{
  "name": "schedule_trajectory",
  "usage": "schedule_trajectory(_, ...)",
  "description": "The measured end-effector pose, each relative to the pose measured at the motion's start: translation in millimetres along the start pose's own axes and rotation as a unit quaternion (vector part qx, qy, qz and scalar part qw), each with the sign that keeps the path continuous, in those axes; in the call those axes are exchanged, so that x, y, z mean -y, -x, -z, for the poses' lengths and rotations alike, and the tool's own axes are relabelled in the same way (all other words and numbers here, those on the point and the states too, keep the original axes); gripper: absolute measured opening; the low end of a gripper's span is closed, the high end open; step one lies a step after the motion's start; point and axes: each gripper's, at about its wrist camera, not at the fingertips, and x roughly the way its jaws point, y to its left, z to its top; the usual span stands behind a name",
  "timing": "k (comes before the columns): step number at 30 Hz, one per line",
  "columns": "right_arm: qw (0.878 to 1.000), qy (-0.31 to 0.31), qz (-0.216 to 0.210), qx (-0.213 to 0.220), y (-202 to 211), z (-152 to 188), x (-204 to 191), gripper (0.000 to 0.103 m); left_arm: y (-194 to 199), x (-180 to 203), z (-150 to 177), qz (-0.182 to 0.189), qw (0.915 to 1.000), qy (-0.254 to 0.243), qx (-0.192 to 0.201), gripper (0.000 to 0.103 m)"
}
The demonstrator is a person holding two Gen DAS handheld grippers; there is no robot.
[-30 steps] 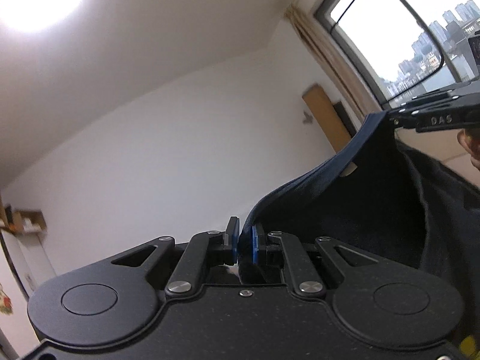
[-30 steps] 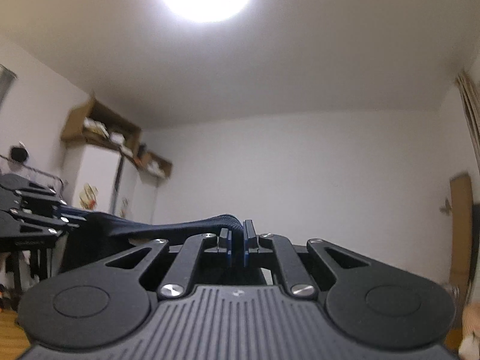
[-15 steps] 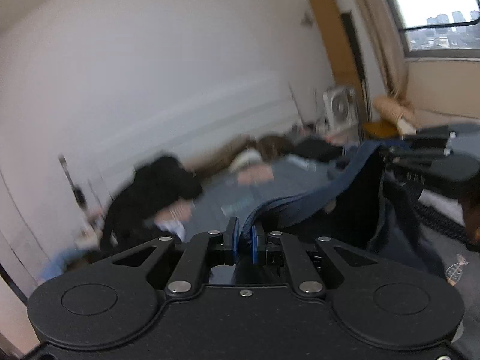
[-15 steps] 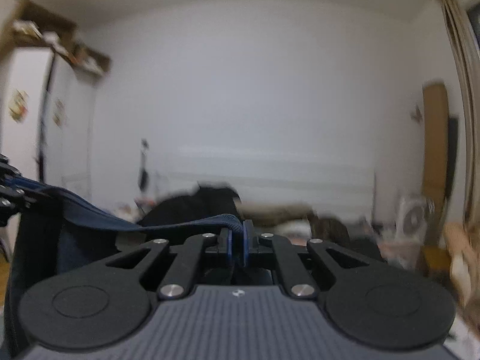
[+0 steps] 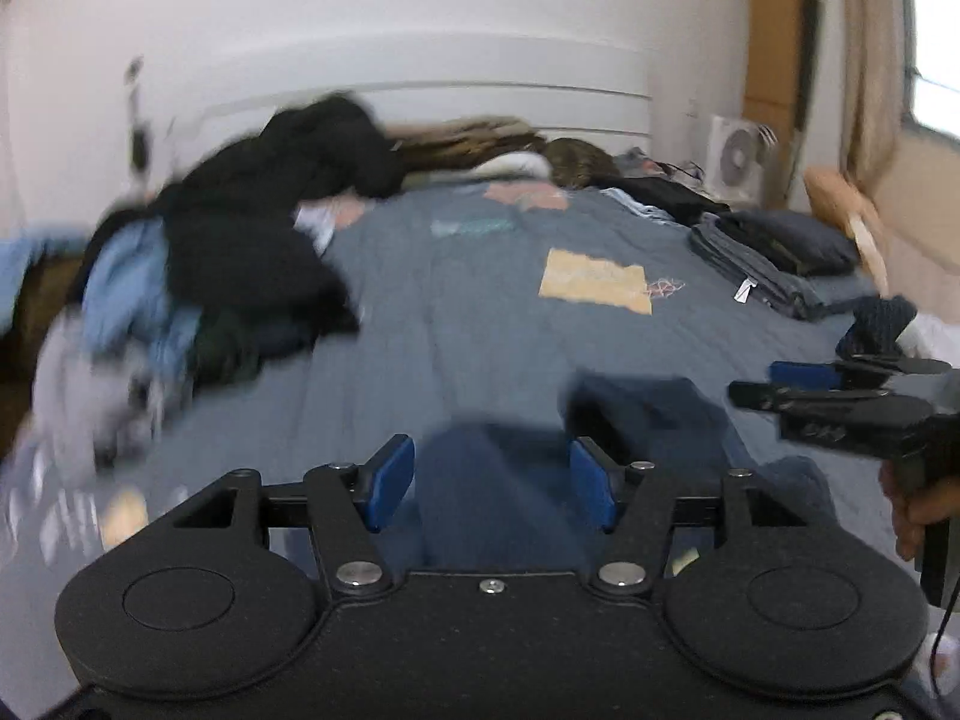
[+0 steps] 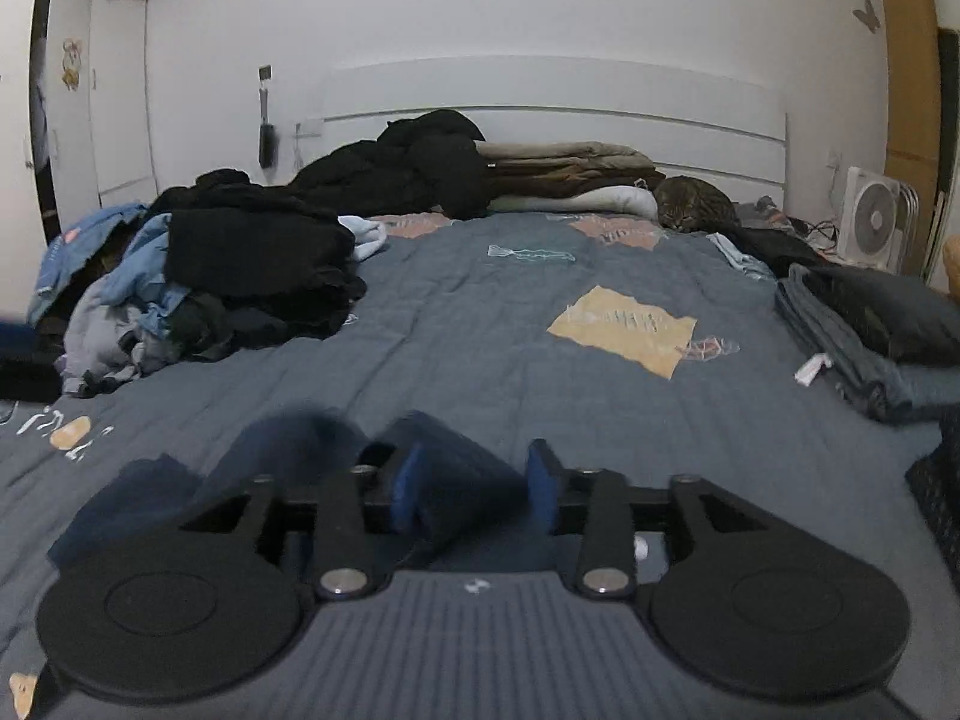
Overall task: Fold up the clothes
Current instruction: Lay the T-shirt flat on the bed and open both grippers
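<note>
Blue patchwork bedspread (image 6: 480,324), no legible writing, navy garment (image 5: 492,480) loose between wide-open left gripper (image 5: 492,483), right gripper (image 6: 474,495) likewise spread

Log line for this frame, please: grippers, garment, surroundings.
left hand-held gripper: open | right hand-held gripper: open | navy garment: on bed, ungripped | unfolded pile: left | folded stack: right

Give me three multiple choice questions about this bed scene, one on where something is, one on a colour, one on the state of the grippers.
1. Where is the cat?
A. on the floor
B. at the headboard end of the bed
C. on the clothes pile

2. What colour is the garment by the fingers?
A. navy
B. red
C. white

3. The left gripper and right gripper are:
A. both shut
B. one open
C. both open

Answers: B, it lies beside the pillow; A, dark blue cloth; C, the fingers stand apart in both views.
</note>
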Motion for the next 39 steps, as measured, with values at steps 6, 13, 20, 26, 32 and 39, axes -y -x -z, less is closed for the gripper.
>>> schedule_trajectory(6, 1.0, -0.013, 0.009, -0.002, 53, 40, 20, 0.061, 18, 4, 77, -0.022, 0.9978, 0.059, -0.022, 0.057)
schedule_trajectory(13, 0.996, -0.045, 0.065, -0.038, 82, 108, 51, 0.064, 5, 38, 105, -0.021, 0.998, 0.041, -0.044, 0.057)
schedule_trajectory(20, 0.993, -0.071, 0.08, -0.046, 67, 127, 94, 0.064, -7, 45, 117, 0.007, 0.9977, 0.057, -0.035, 0.057)
schedule_trajectory(26, 0.986, -0.149, 0.059, -0.047, 43, 140, 131, 0.064, -20, 54, 126, 0.023, 0.9982, 0.047, -0.029, 0.057)
schedule_trajectory(32, 0.984, -0.164, 0.025, -0.072, 25, 154, 132, 0.063, -31, 54, 128, 0.036, 0.9967, 0.064, -0.035, 0.057)
schedule_trajectory(39, 0.979, -0.188, 0.017, -0.077, 16, 163, 129, 0.063, -26, 56, 128, 0.045, 0.996, 0.07, -0.033, 0.057)
